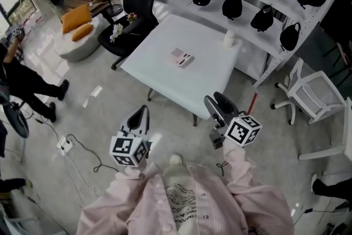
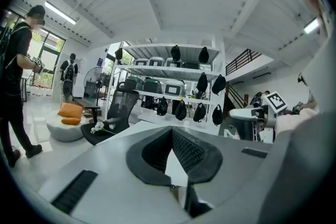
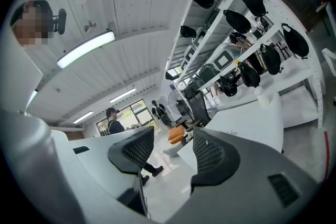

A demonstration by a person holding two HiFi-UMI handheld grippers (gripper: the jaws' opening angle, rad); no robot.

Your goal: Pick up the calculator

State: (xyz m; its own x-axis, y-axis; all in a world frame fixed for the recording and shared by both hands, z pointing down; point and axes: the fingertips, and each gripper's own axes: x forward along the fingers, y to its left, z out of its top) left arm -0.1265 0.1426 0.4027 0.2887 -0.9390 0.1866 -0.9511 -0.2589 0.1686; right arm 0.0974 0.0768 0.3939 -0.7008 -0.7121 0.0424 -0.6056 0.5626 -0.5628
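The calculator (image 1: 181, 57), small and pale pink-white, lies flat near the middle of a white square table (image 1: 165, 82). Both grippers hang in the air in front of the table's near edge, well short of the calculator. My left gripper (image 1: 140, 117) is to the left of the near corner; its jaws meet at the tips (image 2: 172, 131) with nothing held. My right gripper (image 1: 218, 106) is just off the near corner with its jaws apart (image 3: 173, 136) and empty. Neither gripper view shows the calculator.
A small white bottle (image 1: 229, 38) stands at the table's far right corner. A black office chair (image 1: 132, 14) is behind the table, a white chair (image 1: 316, 96) to the right, and shelves with black bags (image 1: 264, 3) behind. A person (image 1: 22, 80) stands at left; cables (image 1: 65, 145) lie on the floor.
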